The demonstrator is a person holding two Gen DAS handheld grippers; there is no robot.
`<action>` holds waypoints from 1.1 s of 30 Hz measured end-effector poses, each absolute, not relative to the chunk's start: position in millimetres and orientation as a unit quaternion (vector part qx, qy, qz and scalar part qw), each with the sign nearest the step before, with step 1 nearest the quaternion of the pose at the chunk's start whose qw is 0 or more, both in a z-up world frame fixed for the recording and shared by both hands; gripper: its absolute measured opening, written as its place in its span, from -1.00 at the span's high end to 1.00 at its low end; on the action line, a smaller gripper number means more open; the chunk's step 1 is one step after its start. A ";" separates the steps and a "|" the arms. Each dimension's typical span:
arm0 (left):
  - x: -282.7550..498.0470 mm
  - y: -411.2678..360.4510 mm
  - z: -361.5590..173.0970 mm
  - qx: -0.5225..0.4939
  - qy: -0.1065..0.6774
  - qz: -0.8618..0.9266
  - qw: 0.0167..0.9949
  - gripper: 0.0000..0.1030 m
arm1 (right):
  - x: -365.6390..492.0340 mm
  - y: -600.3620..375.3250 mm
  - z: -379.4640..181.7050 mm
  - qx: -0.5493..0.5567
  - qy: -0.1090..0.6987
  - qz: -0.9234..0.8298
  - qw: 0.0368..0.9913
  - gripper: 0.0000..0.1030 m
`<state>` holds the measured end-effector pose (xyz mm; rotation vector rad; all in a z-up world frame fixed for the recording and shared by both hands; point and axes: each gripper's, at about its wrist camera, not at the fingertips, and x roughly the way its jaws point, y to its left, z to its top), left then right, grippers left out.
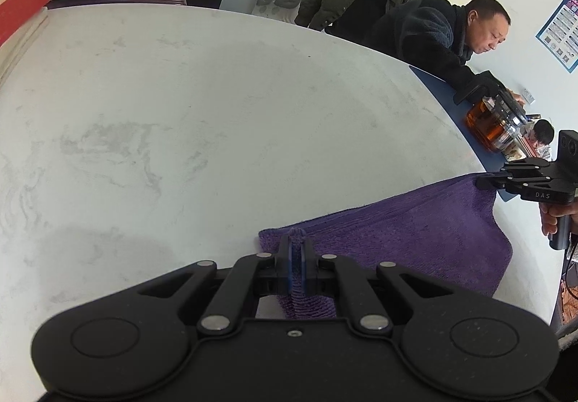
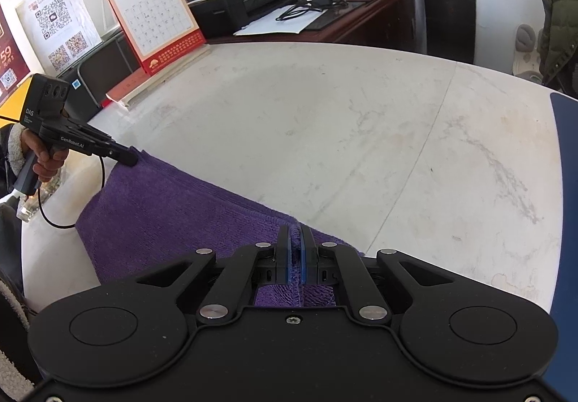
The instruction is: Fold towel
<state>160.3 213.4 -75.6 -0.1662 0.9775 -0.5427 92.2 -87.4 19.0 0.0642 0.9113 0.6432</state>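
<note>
While the purple towel (image 1: 415,236) is pinched at two corners along one edge, I'd say I'm mid-fold: it looks already doubled over at least once (you can see stacked layers along that edge in the right wrist view), and it sits on the near part of the white tabletop (image 1: 216,113), with the rest of it draping toward me.

My left tool (image 1: 297,257) is clamped on one corner, pads pressed together with a bit of purple terry poking up between them. My right tool (image 2: 296,250) is doing the same on the other corner, squeezed tight on the fabric. Each one shows up in the other's camera, biting the far end of that edge.

Next move, as I read it: carry both corners together over the towel and lay that edge down on the opposite one, keeping the two hands level and the edge taut so it doesn't sag or twist. Then let go only once the layers line up.

Plenty of bare tabletop ahead. A desk calendar (image 2: 155,19) stands at the far left edge, and a glass teapot (image 1: 495,124) sits off to the right, both well apart from the towel.
</note>
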 end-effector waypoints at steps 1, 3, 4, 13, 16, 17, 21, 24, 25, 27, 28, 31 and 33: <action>159.9 213.4 -75.5 -0.077 0.461 -0.254 0.846 0.91 | 92.4 -86.8 18.2 0.031 0.433 0.304 0.848 0.92; 159.1 213.5 -75.3 -0.074 0.458 -0.249 0.850 0.87 | 92.3 -86.3 16.6 0.031 0.435 0.302 0.848 0.92; 158.7 213.5 -75.2 -0.073 0.456 -0.246 0.852 0.86 | 92.3 -86.5 15.7 0.031 0.436 0.301 0.848 0.92; 155.2 214.5 -75.2 -0.067 0.439 -0.217 0.869 0.65 | 90.9 -87.9 9.9 0.041 0.441 0.287 0.850 0.90; 152.2 218.2 -75.3 -0.090 0.428 -0.188 0.879 0.59 | 89.8 -92.5 10.5 0.049 0.437 0.275 0.855 0.89; 151.3 220.9 -74.8 -0.099 0.426 -0.184 0.880 0.59 | 89.2 -94.5 10.7 0.051 0.435 0.271 0.857 0.87; 143.8 228.3 -66.0 -0.106 0.417 -0.159 0.888 0.59 | 85.7 -104.1 13.6 0.065 0.429 0.247 0.866 0.79; 133.0 232.1 -50.5 -0.102 0.408 -0.144 0.895 0.59 | 82.2 -113.8 19.4 0.078 0.415 0.224 0.878 0.70; 128.1 232.6 -42.7 -0.101 0.405 -0.143 0.897 0.59 | 79.6 -115.0 23.8 0.079 0.408 0.221 0.882 0.70; 116.1 231.0 -27.3 -0.092 0.401 -0.152 0.899 0.58 | 75.2 -113.7 31.6 0.075 0.399 0.225 0.886 0.70; 109.6 226.4 -21.1 -0.084 0.405 -0.166 0.895 0.54 | 71.3 -109.4 37.7 0.067 0.394 0.236 0.886 0.70; 91.8 208.3 -8.4 -0.057 0.426 -0.210 0.878 0.48 | 62.1 -88.9 47.9 0.043 0.386 0.277 0.879 0.70; 83.5 188.1 -13.1 -0.038 0.444 -0.237 0.864 0.48 | 57.1 -71.3 47.6 0.031 0.389 0.306 0.868 0.70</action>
